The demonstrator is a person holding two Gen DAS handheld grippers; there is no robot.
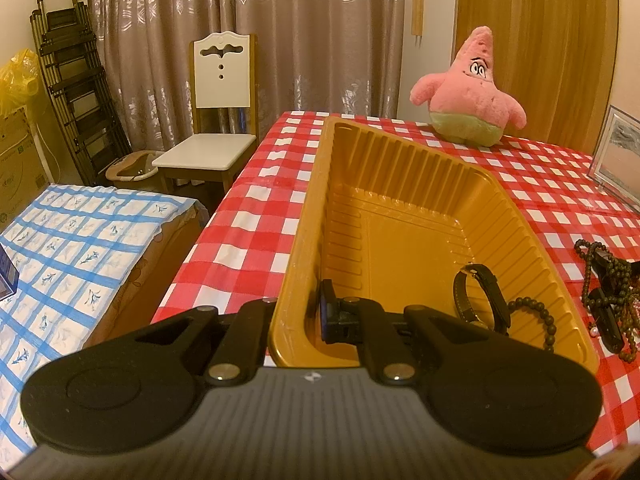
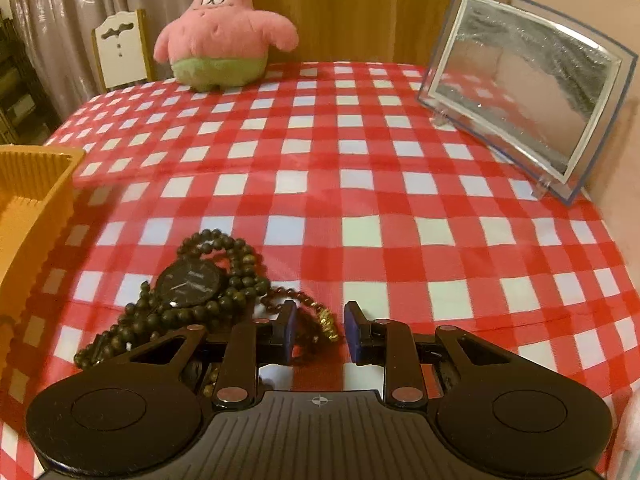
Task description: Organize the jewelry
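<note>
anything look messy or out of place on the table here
Yes: a tangle of dark bead strings with a black watch on top lies in a heap on the checked cloth, outside the yellow tray. Only a strapped watch and a bead bracelet are in the tray. Nothing looks spilled or broken.

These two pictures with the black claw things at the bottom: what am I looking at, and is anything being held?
No robot here: a person holds a two-finger tool in each hand, with a camera on each looking along its fingers.

The left tool's view shows the left gripper pinched on the near rim of a gold plastic tray, one finger inside, one outside. A wristwatch and a bead bracelet lie in the tray.

The right tool's view shows the right gripper open, holding nothing, over a heap of dark bead strands and a black watch on the checked tablecloth. A pink plush toy and a clear frame stand behind.
</note>
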